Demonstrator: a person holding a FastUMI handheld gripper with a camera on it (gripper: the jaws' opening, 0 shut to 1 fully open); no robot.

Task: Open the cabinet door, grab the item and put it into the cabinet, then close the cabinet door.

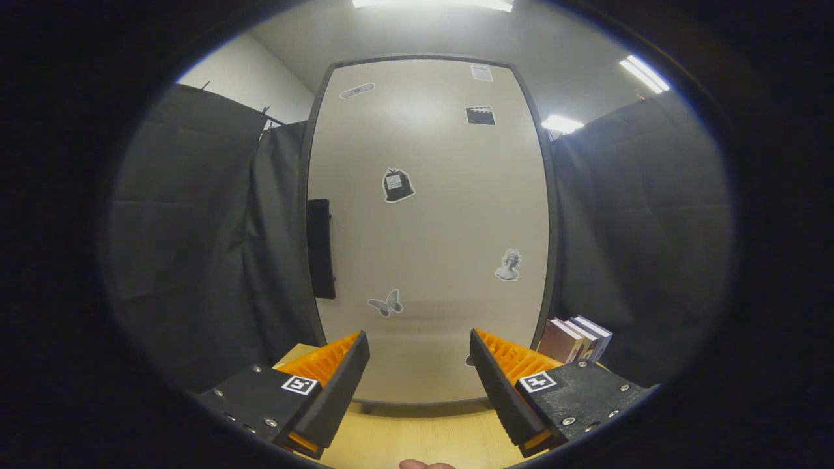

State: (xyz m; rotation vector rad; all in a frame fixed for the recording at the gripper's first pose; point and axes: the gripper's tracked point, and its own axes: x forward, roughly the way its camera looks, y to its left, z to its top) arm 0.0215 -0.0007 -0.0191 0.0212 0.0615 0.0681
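The gripper [420, 384] is released, holding nothing; the closed cabinet door [430, 228] faces it, with the upright handle [320, 249] left of the door's middle

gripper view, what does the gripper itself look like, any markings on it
The gripper has two wedge-shaped fingers with ribbed, ridged inner faces and finely toothed contact edges. Each finger is fixed to a flat, textured black mounting plate held by silver screws. Each plate carries a small square black-and-white fiducial marker. No cables are visible. The fingers stand apart with nothing between them.
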